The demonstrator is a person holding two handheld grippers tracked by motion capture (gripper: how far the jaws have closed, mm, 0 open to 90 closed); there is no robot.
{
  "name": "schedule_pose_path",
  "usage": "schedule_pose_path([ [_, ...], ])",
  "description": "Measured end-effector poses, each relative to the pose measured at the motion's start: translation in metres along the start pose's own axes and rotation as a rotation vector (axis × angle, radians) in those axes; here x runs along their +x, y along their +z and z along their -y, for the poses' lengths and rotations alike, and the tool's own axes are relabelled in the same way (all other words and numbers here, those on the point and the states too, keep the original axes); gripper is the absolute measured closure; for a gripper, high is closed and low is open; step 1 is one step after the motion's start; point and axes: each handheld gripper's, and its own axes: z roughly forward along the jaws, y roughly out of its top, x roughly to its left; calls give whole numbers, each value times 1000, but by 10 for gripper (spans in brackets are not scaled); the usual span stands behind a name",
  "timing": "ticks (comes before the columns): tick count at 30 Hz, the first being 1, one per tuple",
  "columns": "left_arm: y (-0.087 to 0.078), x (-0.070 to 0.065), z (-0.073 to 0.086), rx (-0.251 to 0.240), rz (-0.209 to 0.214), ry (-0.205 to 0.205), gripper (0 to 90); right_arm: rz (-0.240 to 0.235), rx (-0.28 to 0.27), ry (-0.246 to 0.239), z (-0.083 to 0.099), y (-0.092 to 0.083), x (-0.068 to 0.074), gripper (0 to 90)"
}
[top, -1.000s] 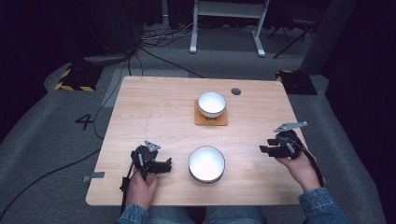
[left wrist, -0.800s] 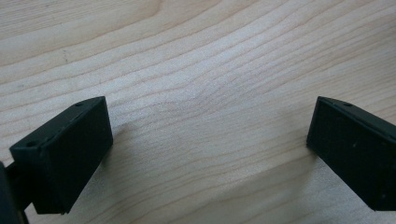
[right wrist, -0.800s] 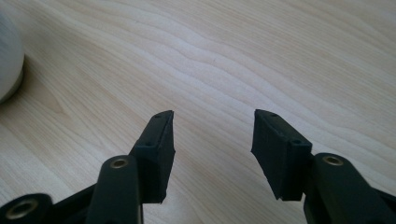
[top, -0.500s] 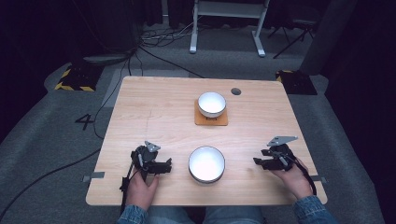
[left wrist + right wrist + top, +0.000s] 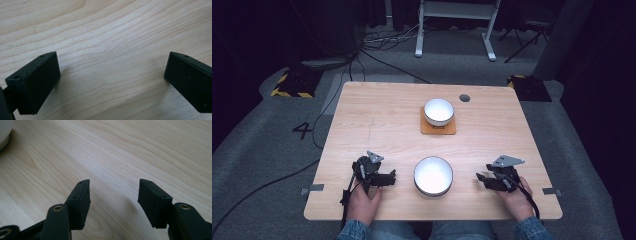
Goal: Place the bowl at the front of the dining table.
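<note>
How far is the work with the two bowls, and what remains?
Done: the small bowl sits on the orange mat. In hand: nothing. The left hand-held gripper and the right hand-held gripper, whose jaws have just been opening, are both empty beside the large bowl. Left: the large bowl stands untouched.

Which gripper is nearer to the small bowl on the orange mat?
Left, slightly. The left gripper sits near-left of the small bowl; the right gripper sits near-right, marginally farther off.
</note>
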Motion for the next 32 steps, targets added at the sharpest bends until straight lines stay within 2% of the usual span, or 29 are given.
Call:
schedule_pose_path([
  [1, 0, 0, 0, 0, 0, 0, 4, 1, -9, -6, 1, 1, 0, 432],
  [2, 0, 0, 0, 0, 2, 0, 4, 8, -5, 15, 2, 1, 2, 432],
  [7, 0, 0, 0, 0, 1, 0, 4, 30, -15, 50, 5, 5, 4, 429],
  [11, 0, 0, 0, 0, 0, 1, 4, 36, -27, 58, 7, 7, 5, 415],
  [15, 0, 0, 0, 0, 1, 0, 4, 30, -55, 64, 11, 9, 2, 381],
  [16, 0, 0, 0, 0, 0, 0, 4, 40, -80, 95, 14, 9, 1, 350],
  [18, 0, 0, 0, 0, -1, 1, 4, 43, -76, 106, 14, 10, 1, 323],
  [24, 0, 0, 0, 0, 1, 0, 4, 24, -66, 79, 13, 12, 0, 224],
  [32, 0, 0, 0, 1, 1, 0, 4, 33, -52, 88, 12, 14, -1, 154],
])
